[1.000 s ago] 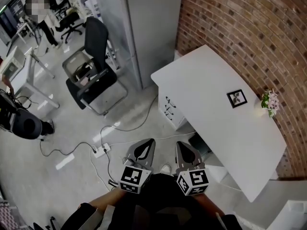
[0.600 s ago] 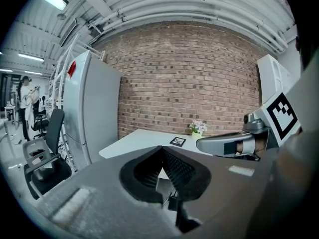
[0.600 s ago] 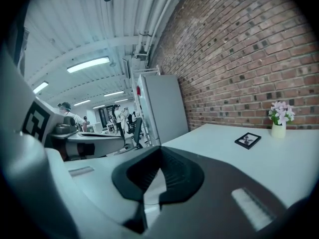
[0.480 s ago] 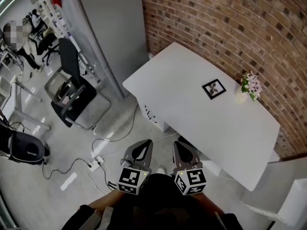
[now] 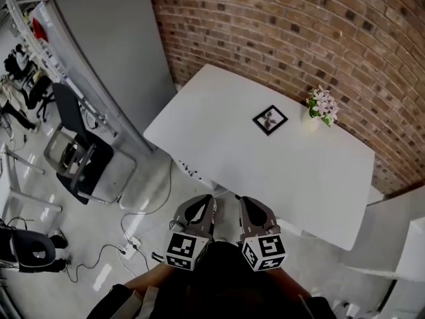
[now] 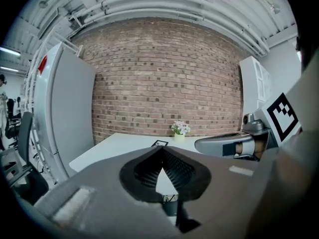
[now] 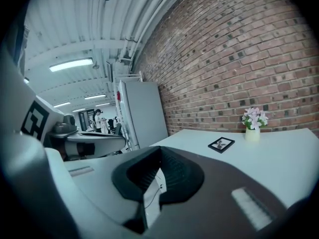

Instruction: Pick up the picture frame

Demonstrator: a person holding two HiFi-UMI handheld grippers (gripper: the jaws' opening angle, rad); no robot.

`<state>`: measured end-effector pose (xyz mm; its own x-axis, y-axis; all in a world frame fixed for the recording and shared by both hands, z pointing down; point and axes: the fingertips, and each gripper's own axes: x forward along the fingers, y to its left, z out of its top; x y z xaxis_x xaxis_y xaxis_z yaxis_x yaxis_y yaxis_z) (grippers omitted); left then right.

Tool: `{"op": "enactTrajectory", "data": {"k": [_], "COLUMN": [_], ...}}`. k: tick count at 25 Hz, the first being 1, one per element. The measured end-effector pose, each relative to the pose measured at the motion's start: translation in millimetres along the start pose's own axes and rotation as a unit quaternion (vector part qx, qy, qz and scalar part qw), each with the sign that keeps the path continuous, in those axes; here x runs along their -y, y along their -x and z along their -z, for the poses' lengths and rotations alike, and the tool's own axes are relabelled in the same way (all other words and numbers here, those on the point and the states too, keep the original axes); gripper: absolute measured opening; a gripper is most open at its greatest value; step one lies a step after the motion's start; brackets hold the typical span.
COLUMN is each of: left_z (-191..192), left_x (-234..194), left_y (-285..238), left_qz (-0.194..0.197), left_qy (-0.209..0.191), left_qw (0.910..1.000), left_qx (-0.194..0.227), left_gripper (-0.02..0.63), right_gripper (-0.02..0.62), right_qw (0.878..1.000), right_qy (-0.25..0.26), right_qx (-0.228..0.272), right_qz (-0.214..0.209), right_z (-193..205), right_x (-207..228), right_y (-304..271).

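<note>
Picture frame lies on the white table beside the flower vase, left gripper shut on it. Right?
No: the left gripper is shut on nothing, as the left gripper view shows. The picture frame lies on the white table beside the flower vase, untouched.

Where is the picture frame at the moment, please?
In the head view the picture frame lies flat on the white table, on the side nearest the brick wall, just left of the flower vase.

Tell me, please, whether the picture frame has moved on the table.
No: the picture frame still lies just left of the flower vase on the table.
</note>
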<state>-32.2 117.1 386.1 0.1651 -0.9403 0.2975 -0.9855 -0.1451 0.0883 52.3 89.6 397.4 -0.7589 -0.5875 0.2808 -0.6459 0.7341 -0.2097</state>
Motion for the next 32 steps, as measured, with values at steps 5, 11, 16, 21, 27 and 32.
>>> {"op": "enactTrajectory", "data": {"k": [5,11,16,21,27,32], "left_z": [-0.9,-7.3,-9.5,-16.7,-19.0,-7.8], "left_x": [1.6,-2.9,-15.6,-24.5,-30.8,-36.4], "left_y": [-29.3,-82.4,-133.2,-191.7,-261.9,-314.3], "left_qz": [0.034,0.080,0.114,0.149,0.185,0.207], "left_qy": [0.003,0.007,0.006,-0.013,-0.026,-0.026], "left_qw": [0.9994,0.9967,0.9929,0.9875,0.9802,0.9731], "left_qx": [-0.003,-0.014,-0.034,-0.048,-0.065,-0.098], "left_gripper": [0.002,0.000,0.002,0.002,0.002,0.002], "right_gripper": [0.002,0.002,0.002,0.002,0.002,0.003], "right_qw": [0.999,0.997,0.994,0.988,0.977,0.967], "right_qy": [-0.001,-0.012,-0.035,-0.064,-0.100,-0.119], "right_qx": [-0.003,-0.018,-0.021,-0.038,-0.061,-0.074], "right_qz": [0.035,0.070,0.099,0.134,0.176,0.213], "right_z": [-2.8,-5.2,-10.7,-12.3,-7.6,-3.6], "right_x": [23.0,57.5,87.6,120.6,168.2,211.5], "right_y": [-9.3,-38.8,-75.4,-115.5,-157.8,-183.4]}}
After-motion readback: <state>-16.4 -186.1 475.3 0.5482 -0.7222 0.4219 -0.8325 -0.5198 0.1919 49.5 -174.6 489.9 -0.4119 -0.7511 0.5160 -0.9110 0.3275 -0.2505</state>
